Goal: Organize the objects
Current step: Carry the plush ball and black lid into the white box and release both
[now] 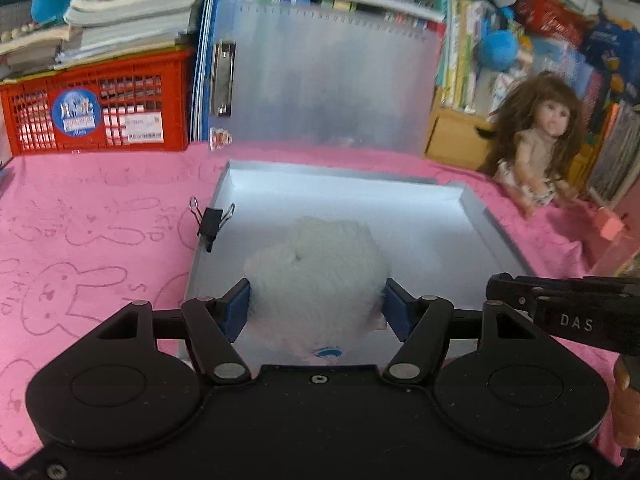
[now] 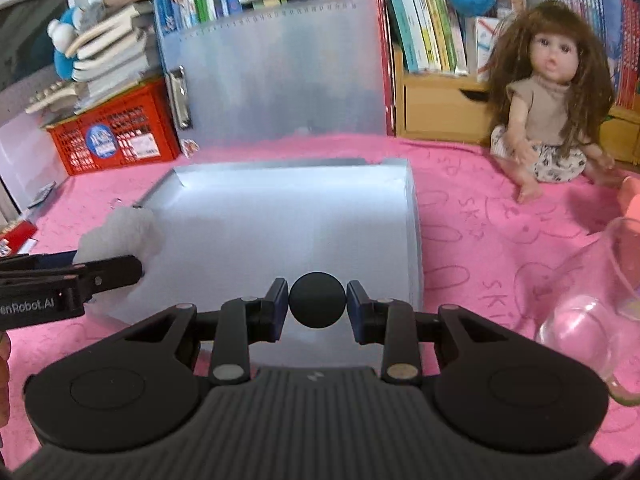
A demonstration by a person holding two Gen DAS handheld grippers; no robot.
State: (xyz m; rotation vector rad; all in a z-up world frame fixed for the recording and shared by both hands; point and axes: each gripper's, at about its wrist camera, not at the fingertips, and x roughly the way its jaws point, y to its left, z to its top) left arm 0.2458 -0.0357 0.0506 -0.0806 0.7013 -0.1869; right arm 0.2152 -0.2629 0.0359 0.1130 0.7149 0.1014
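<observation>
Left claw [image 1: 316, 306] clamped on a fluffy white plush ball [image 1: 316, 264], right claw [image 2: 317, 306] pinched narrow around a small matte black ball [image 2: 317, 305]. Both carried above the near edge of a shallow grey cardboard tray [image 1: 476, 216] at the middle of the pink bunny-print worktop [image 1: 100, 240], apparently for dropping in. Black binder clip [image 1: 210, 222] gripping the tray's left wall. Long-haired brown doll [image 2: 556, 92] seated at the far right edge.

Pink bunny-print cloth [image 1: 92, 216] is covering the whole work surface. A red plastic lattice crate [image 1: 100, 116] is sitting at the back left, bearing a leaning stack of books [image 1: 132, 8]. A light wooden bookshelf [image 2: 436, 100] is standing back right, packed with upright books.
</observation>
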